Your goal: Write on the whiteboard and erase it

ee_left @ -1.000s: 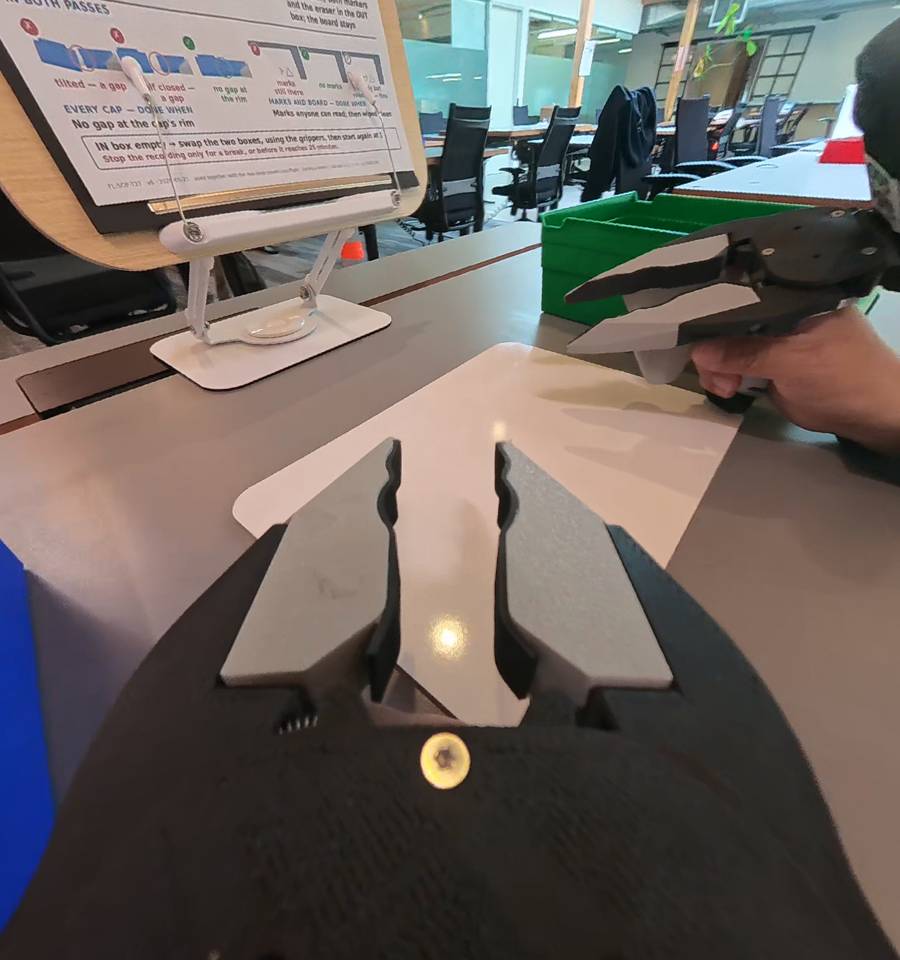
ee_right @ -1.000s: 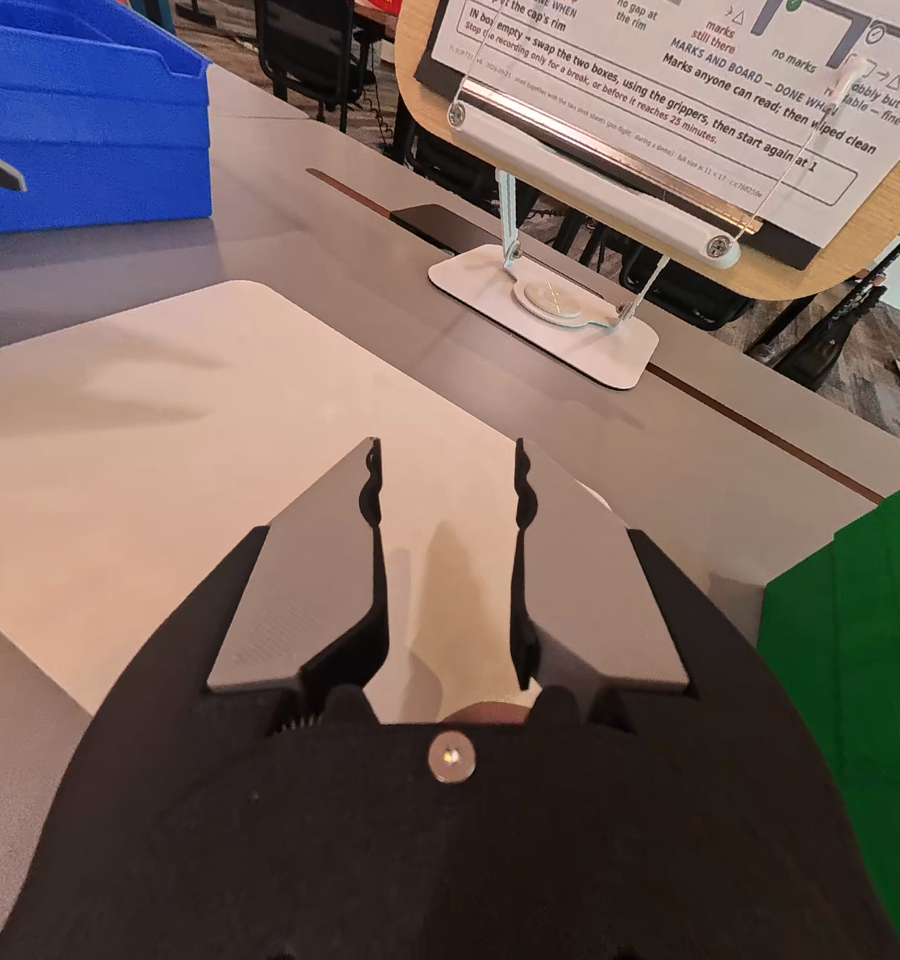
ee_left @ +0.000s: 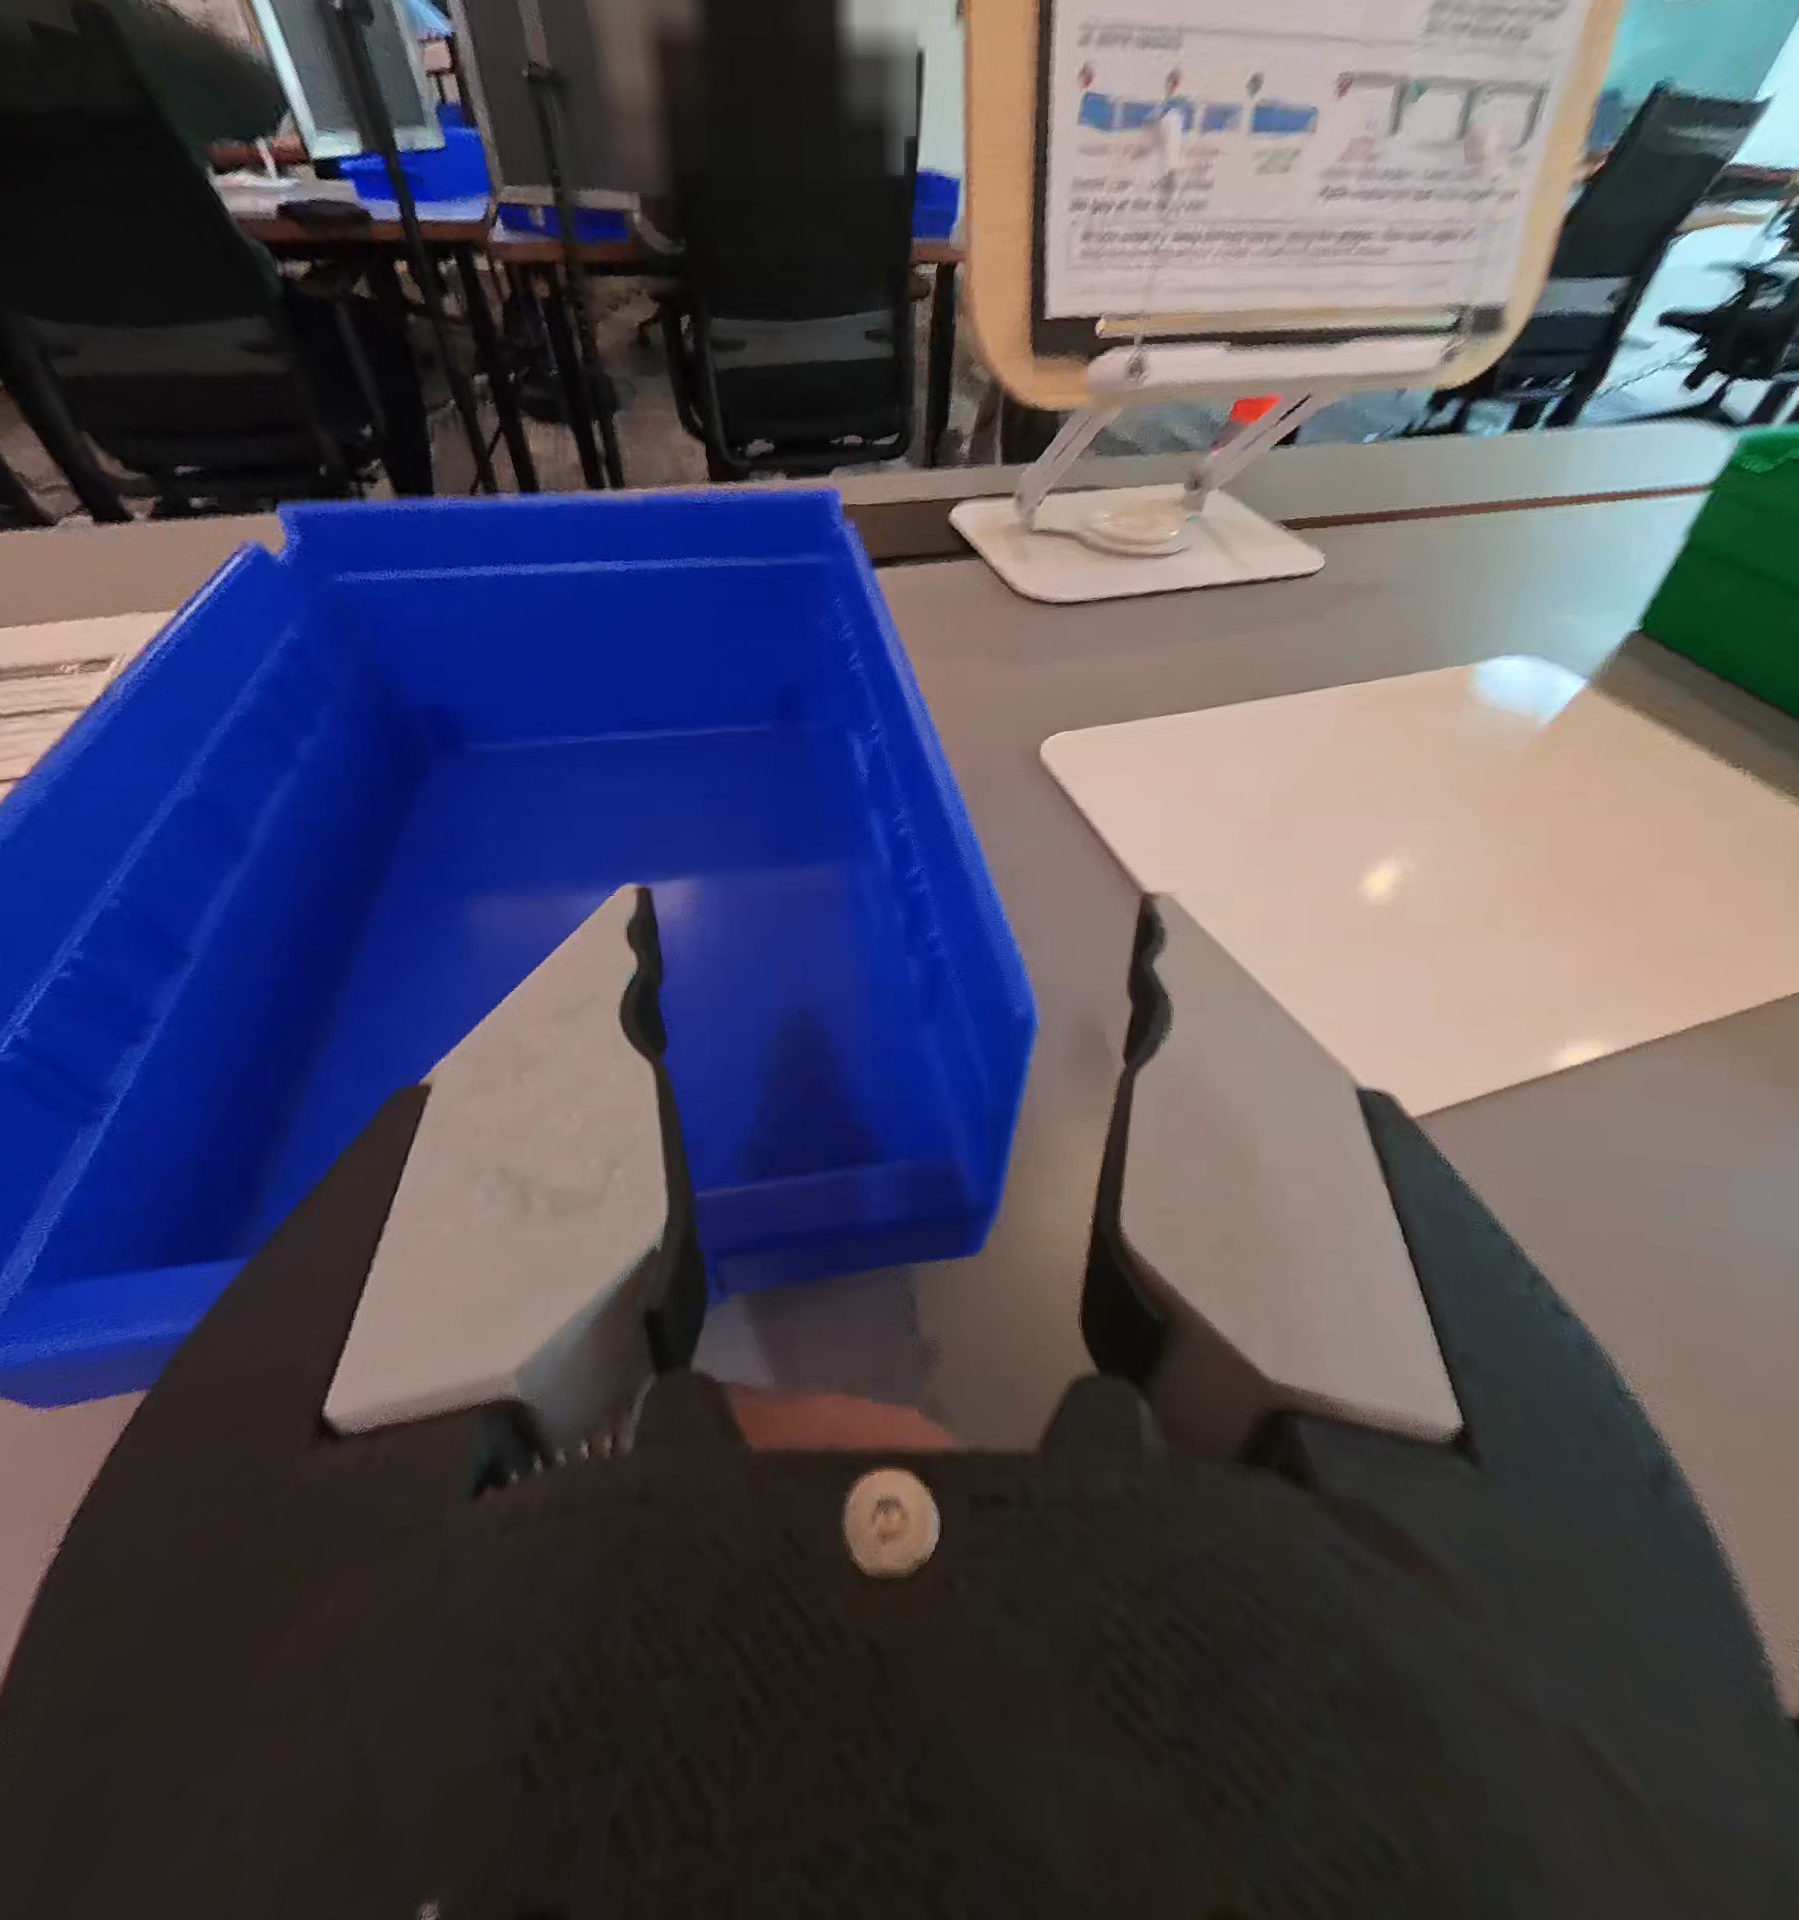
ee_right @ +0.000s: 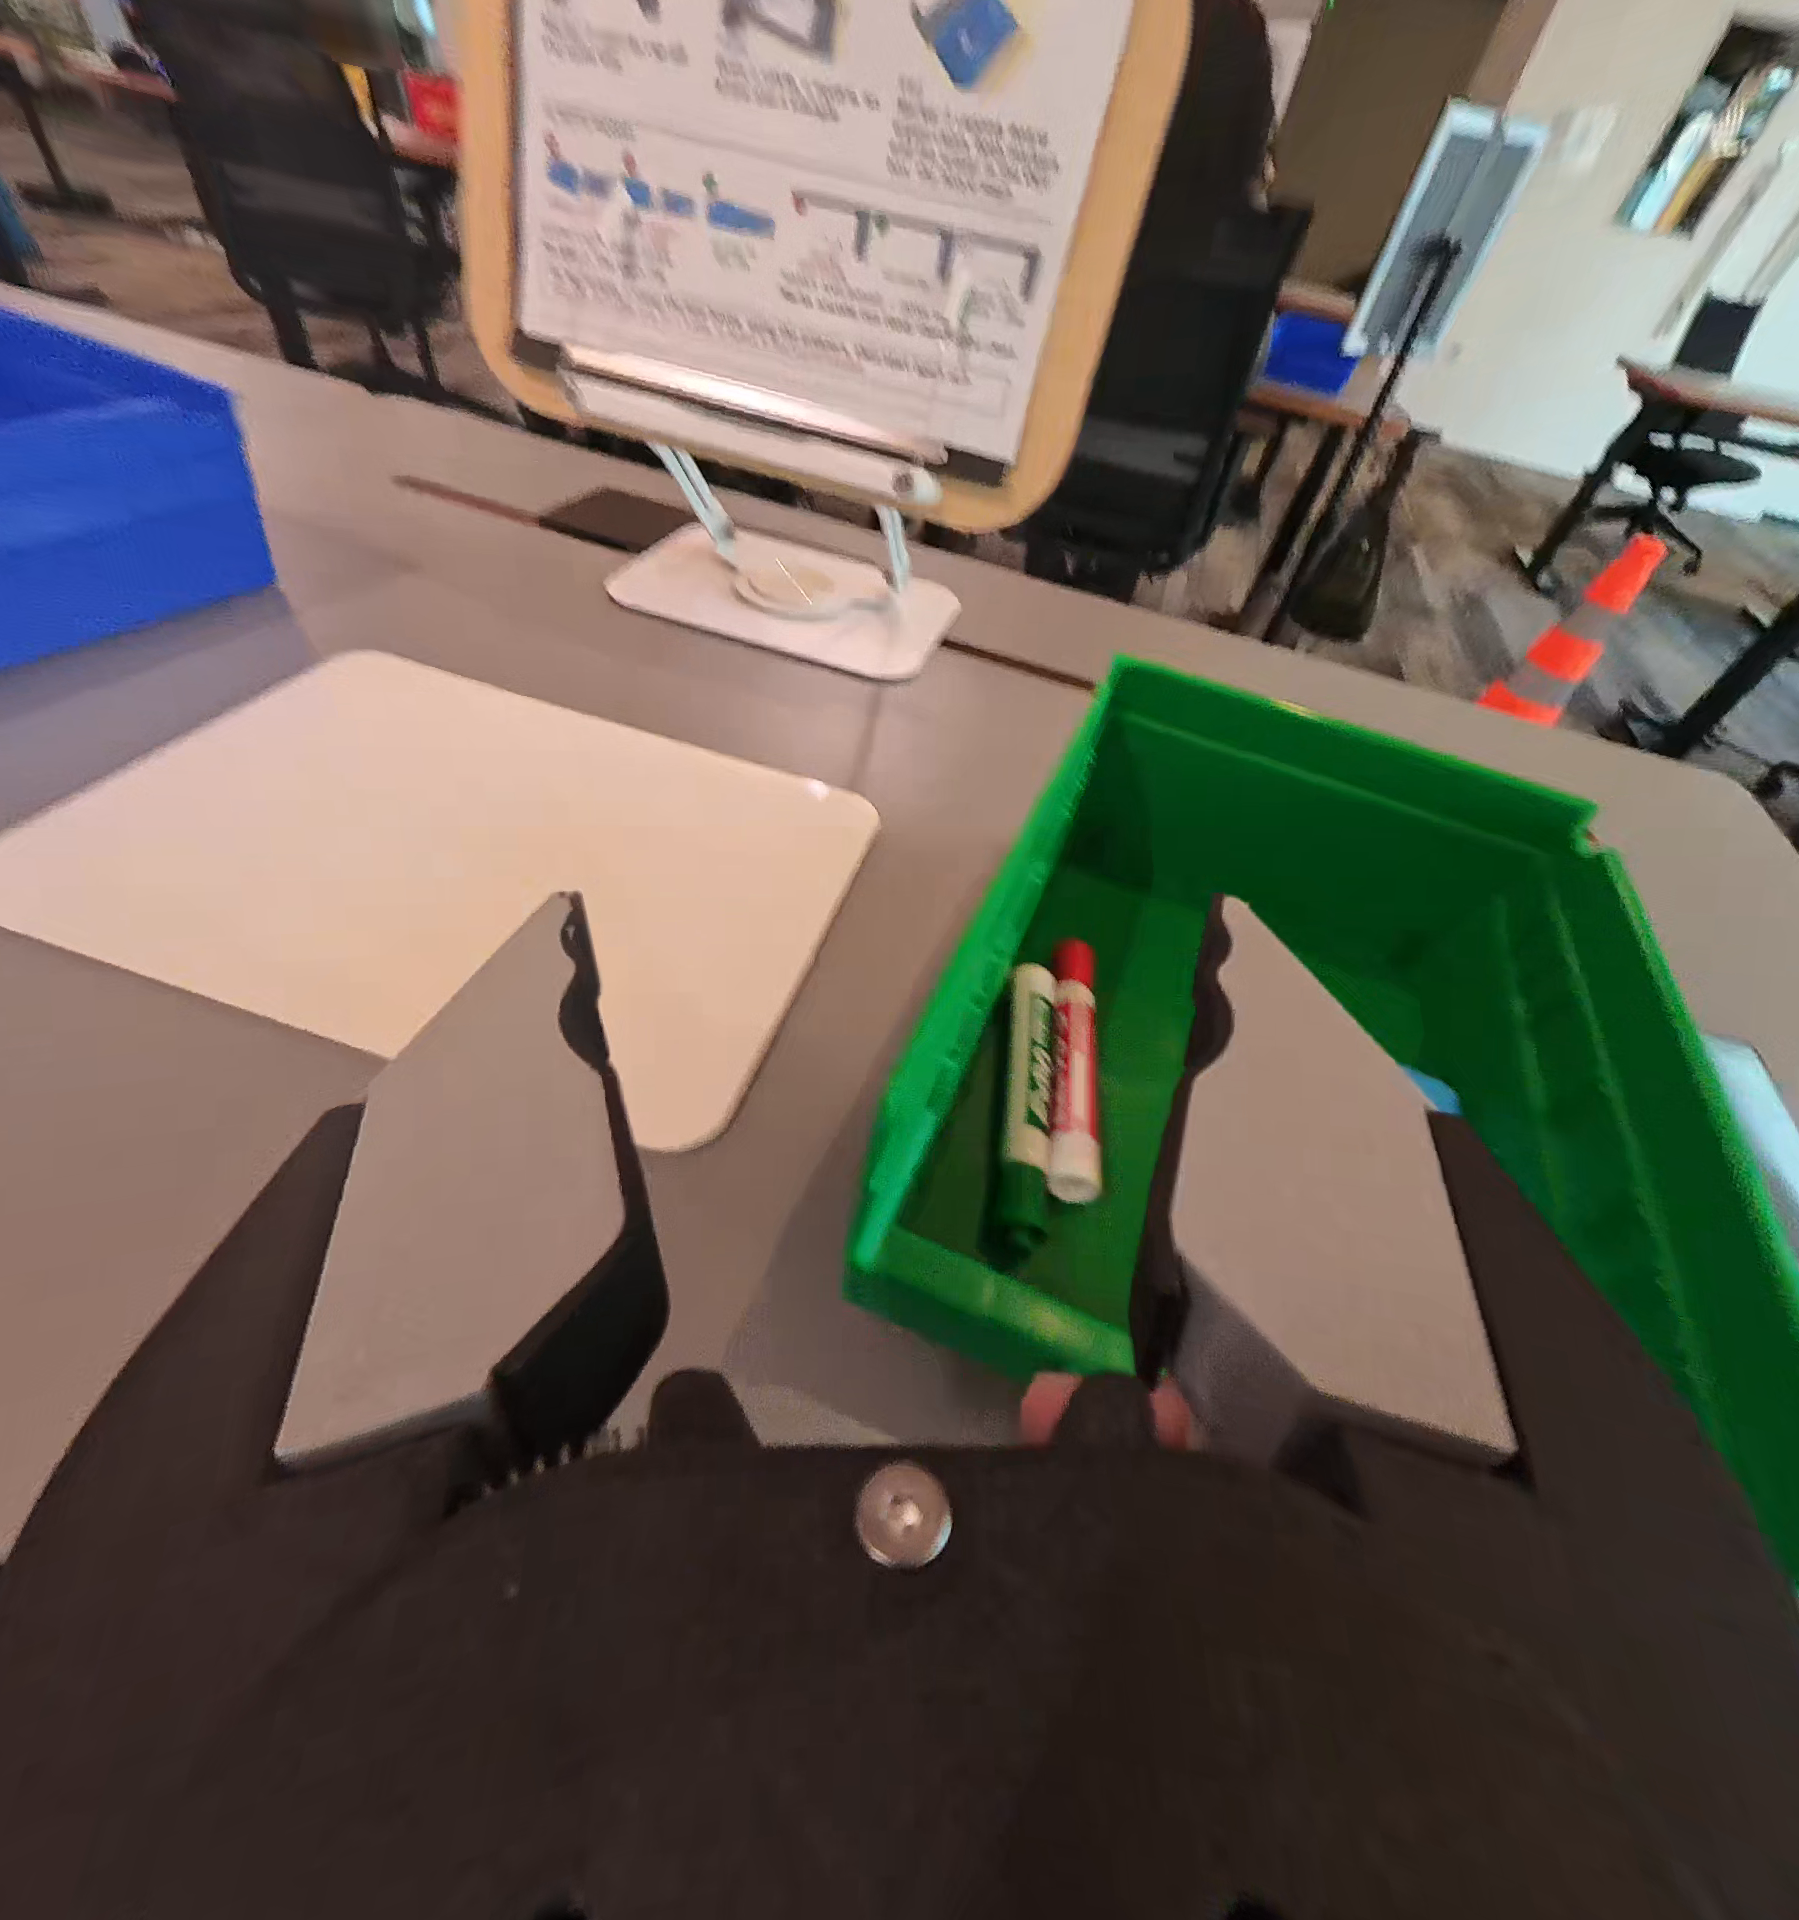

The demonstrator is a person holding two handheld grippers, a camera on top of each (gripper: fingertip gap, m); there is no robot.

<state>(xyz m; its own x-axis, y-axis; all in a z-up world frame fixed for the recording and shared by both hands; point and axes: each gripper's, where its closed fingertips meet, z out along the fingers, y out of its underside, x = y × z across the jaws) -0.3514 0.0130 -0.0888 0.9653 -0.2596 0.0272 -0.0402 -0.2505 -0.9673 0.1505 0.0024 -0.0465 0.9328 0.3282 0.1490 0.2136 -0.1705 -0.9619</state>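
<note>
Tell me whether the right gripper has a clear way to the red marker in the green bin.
Probably yes. The right gripper hangs open above the green bin, whose top is uncovered. The red marker lies exposed but touches the green marker, crowding one jaw.

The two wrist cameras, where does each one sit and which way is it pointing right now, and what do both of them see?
Left wrist view: sits on the left hand-held gripper, looking forward and down at the blue bin; its own open grey fingers and black body show.
Right wrist view: sits on the right hand-held gripper, looking at the green bin with a green marker and a red marker; its open fingers show.
Shared: the whiteboard, the instruction stand, both bins.
</note>
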